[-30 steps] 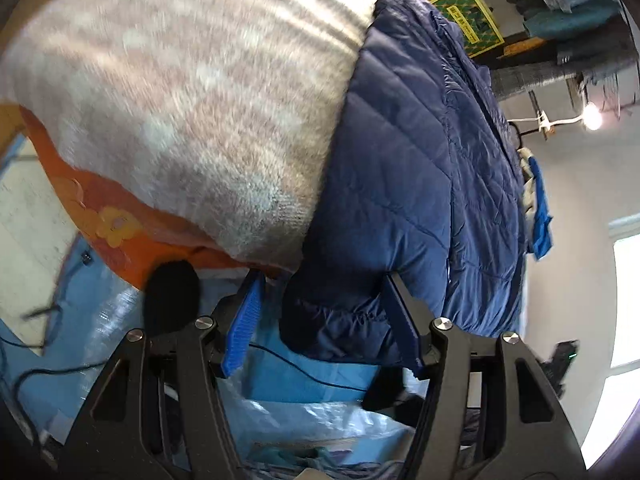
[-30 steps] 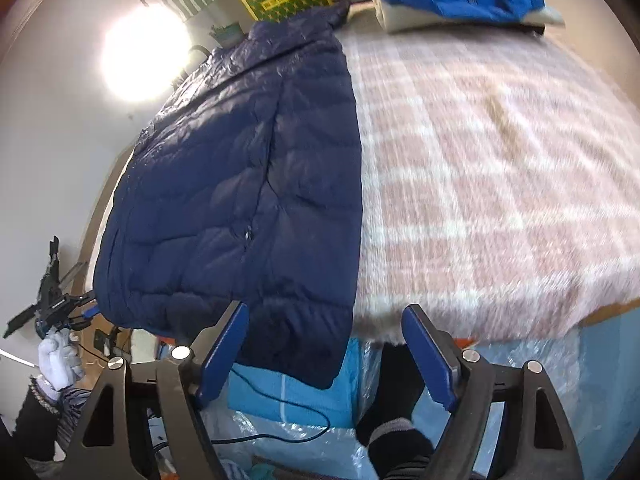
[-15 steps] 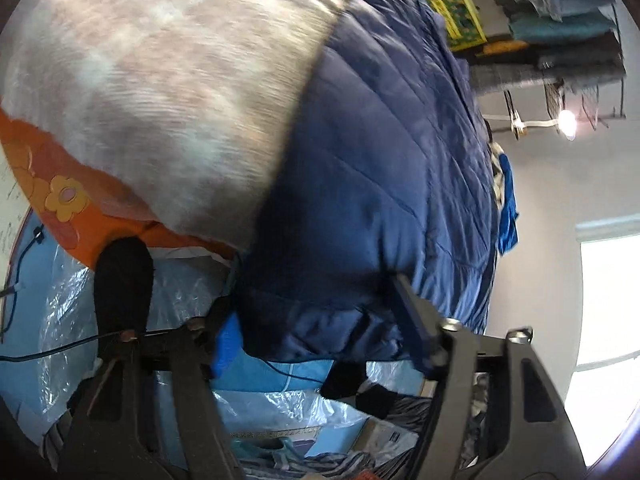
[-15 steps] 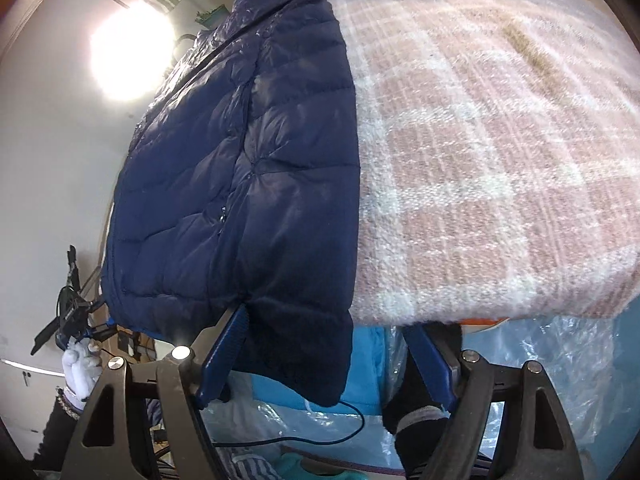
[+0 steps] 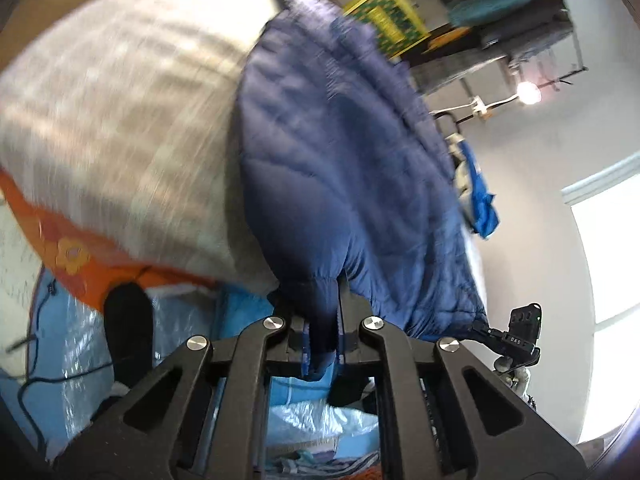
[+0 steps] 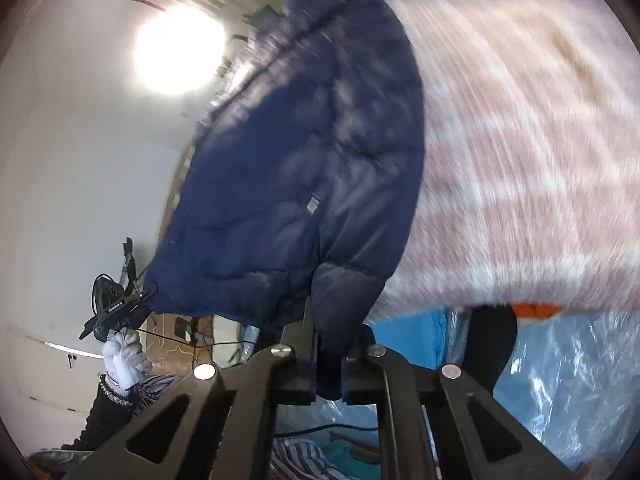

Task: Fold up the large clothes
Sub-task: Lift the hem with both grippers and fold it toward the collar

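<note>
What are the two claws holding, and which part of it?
Both hold the navy puffer jacket by its bottom hem, where it hangs off the blanket's edge. The left claw and right claw have just closed on separate spots along that hem.

- Left wrist view: jacket (image 5: 352, 168) lies on blanket (image 5: 120, 128), toward 3 o'clock of it, hem overhanging the near edge.
- Left gripper (image 5: 322, 336) at 6 o'clock, hem between its fingers.
- Right wrist view: right gripper (image 6: 330, 356) at 6 o'clock, likewise.
</note>
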A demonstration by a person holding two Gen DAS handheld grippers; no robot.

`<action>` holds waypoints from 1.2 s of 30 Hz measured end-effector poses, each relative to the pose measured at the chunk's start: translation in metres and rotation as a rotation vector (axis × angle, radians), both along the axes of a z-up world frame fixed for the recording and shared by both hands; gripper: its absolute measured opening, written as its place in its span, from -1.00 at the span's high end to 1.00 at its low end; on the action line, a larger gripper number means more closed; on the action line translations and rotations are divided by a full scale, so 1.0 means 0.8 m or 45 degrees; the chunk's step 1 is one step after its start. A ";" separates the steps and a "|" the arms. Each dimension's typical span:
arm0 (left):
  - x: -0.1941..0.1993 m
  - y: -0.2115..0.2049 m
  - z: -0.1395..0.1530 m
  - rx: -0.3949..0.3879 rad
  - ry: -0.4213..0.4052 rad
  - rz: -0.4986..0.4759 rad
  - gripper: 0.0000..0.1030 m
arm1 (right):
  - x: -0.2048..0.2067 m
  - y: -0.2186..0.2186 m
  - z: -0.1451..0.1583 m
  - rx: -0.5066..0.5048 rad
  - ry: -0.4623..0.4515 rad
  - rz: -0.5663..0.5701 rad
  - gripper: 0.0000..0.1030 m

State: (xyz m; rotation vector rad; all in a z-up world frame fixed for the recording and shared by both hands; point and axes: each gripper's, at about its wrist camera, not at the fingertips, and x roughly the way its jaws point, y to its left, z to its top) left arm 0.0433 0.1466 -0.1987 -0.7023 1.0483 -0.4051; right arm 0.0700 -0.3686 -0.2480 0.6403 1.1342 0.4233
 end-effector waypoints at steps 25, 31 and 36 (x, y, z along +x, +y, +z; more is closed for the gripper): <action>0.183 -0.021 0.177 -0.033 -0.318 0.155 0.89 | 0.109 -0.052 0.211 -0.081 -0.434 -0.268 0.96; 0.257 -0.020 0.177 -0.017 -0.307 0.187 0.89 | 0.171 -0.052 0.230 -0.126 -0.442 -0.303 0.96; 0.316 -0.014 0.174 0.001 -0.306 0.195 0.89 | 0.234 -0.048 0.247 -0.178 -0.457 -0.325 0.96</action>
